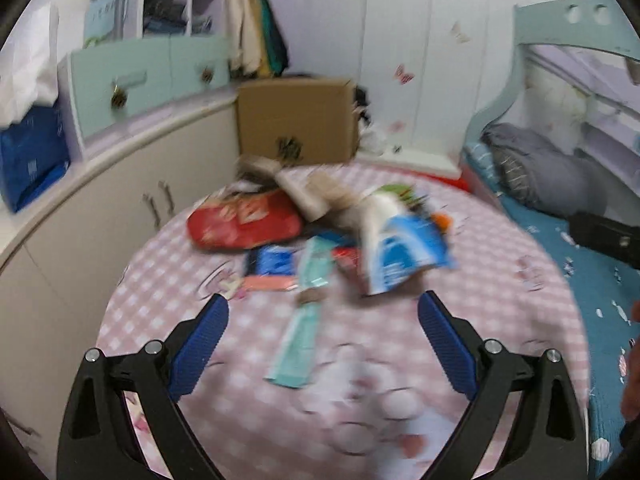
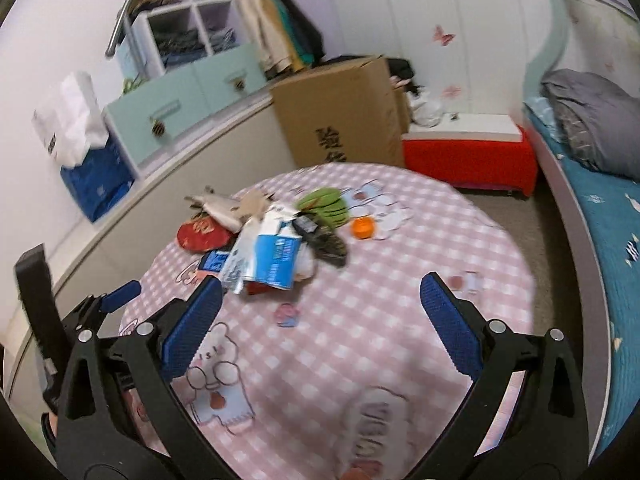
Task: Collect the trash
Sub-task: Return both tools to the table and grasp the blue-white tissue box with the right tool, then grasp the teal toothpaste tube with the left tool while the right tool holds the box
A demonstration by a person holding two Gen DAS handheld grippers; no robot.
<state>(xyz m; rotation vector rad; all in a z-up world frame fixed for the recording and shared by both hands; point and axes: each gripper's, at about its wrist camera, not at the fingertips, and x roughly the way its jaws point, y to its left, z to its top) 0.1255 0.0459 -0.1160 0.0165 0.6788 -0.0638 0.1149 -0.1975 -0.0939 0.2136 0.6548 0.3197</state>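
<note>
though blurred, the trash pile (image 1: pixel 332 236) overlaps, hiding lower wrappers.

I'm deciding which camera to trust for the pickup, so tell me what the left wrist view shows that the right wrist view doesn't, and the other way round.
Only the left wrist view shows the long teal wrapper lying nearest the open left gripper.

Only the right wrist view shows the green slippers, the orange lid and the red bench; the right gripper is open.

Both show the blue and white bag, the red pouch, the cardboard box and the pink checked cloth.
</note>
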